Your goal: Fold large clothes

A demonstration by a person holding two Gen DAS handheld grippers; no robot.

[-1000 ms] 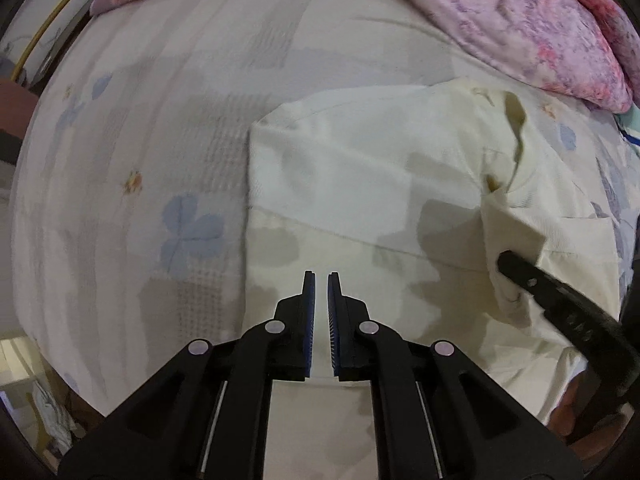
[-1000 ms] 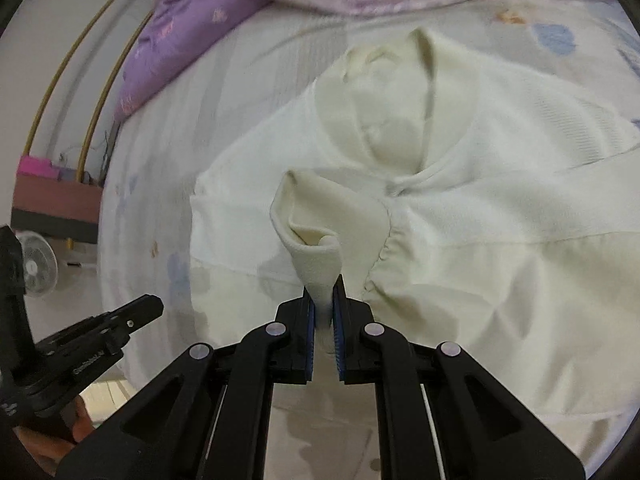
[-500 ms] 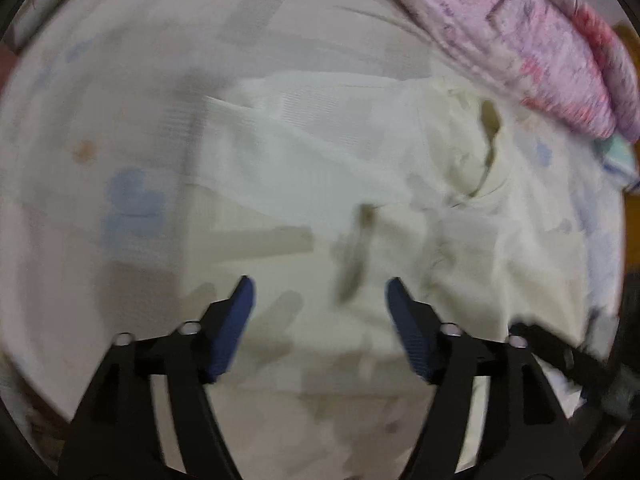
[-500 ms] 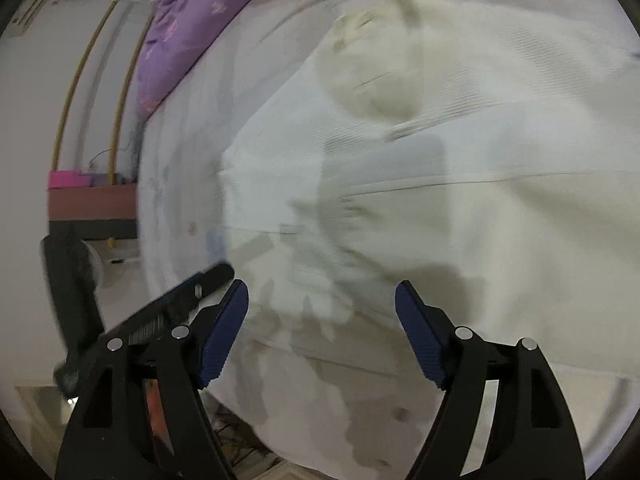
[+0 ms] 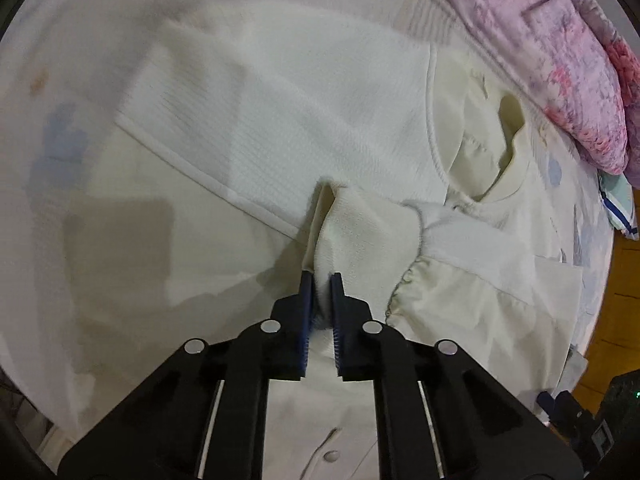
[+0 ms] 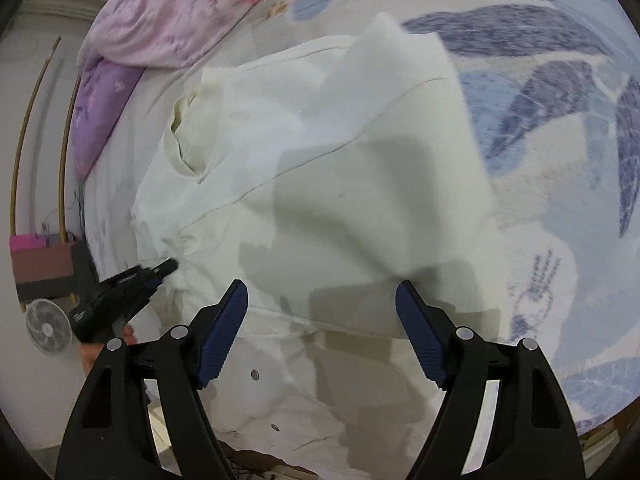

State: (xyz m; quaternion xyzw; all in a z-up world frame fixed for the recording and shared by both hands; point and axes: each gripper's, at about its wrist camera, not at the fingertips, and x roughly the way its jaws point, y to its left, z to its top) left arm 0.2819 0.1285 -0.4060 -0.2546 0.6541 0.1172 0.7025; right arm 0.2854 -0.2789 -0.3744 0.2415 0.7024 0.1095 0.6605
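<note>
The shirt (image 5: 304,128), a cream-white buttoned one, lies spread on the bed (image 6: 560,184), its collar toward the pink quilt (image 5: 560,48) and one sleeve already laid across the chest. The left tool (image 5: 320,284) has just closed its jaws, and they now pinch a raised ridge of cloth near the sleeve cuff (image 5: 372,236); the fabric stands up in a tent between the blue pads. The right tool (image 6: 320,312) hangs above the other side of the shirt with its jaws wide and nothing between them.

The pinch looks thin: only a narrow fold sits in the pads, so a quick pull could slip it free and drop the sleeve in a heap. It is hard to tell how many layers are caught. If the body of the shirt is held along with the sleeve, lifting would drag the whole front and spoil the fold already made. The shirt's lower edge lies close to the edge of the bed, so a tug that way might slide it off. The right tool, being free, steadies nothing for now.
</note>
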